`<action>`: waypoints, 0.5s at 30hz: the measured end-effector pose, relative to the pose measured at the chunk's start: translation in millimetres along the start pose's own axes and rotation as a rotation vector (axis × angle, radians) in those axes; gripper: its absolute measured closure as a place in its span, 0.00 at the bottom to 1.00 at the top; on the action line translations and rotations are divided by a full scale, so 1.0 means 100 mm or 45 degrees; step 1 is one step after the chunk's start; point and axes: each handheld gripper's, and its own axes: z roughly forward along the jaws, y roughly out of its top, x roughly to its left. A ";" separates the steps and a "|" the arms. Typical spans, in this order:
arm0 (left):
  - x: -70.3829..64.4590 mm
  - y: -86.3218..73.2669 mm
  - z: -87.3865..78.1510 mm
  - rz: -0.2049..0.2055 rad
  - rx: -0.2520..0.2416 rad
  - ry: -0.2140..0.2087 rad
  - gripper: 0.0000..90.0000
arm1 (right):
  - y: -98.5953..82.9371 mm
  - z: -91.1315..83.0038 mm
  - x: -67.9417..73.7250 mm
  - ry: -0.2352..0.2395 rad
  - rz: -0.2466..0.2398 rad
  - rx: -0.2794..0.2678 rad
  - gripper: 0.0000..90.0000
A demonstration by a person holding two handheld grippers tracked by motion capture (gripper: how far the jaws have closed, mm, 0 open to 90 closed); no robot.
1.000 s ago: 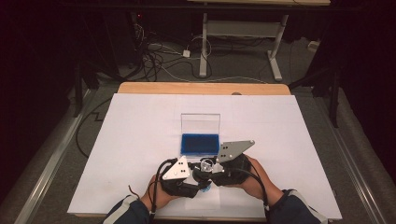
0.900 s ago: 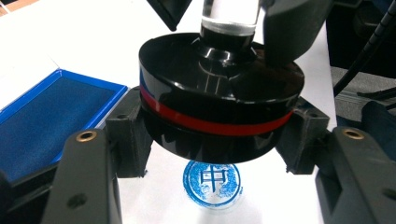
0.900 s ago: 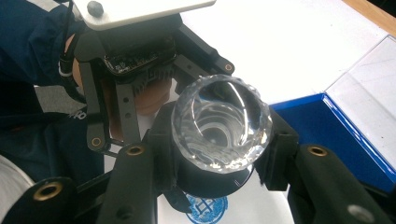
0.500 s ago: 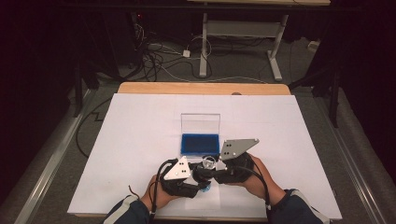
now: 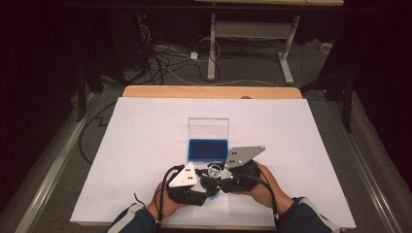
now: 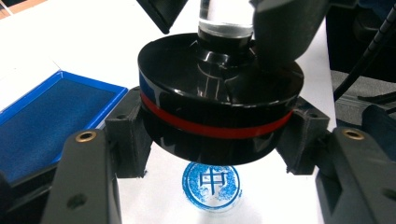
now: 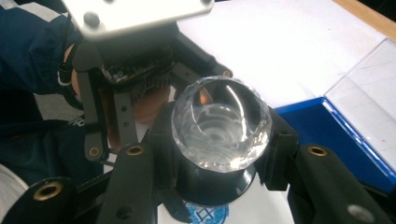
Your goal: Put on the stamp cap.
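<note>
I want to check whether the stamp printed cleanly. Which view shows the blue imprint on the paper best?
The left gripper view: the round blue imprint lies whole under the lifted stamp, its character readable. The right gripper view shows just an edge below the stamp's base. In the high view the hand-held grippers cover that spot.

The high view looks down from above; both gripper views sit close, sharing the stamp.
</note>
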 end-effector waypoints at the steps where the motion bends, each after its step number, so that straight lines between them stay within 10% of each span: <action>1: 0.00 0.00 0.00 -0.007 -0.008 0.002 0.39 | 0.00 0.00 0.00 -0.002 0.001 0.000 0.63; 15: 0.01 0.00 0.00 -0.004 0.021 0.024 0.39 | -0.03 0.04 0.02 -0.014 -0.022 0.021 0.64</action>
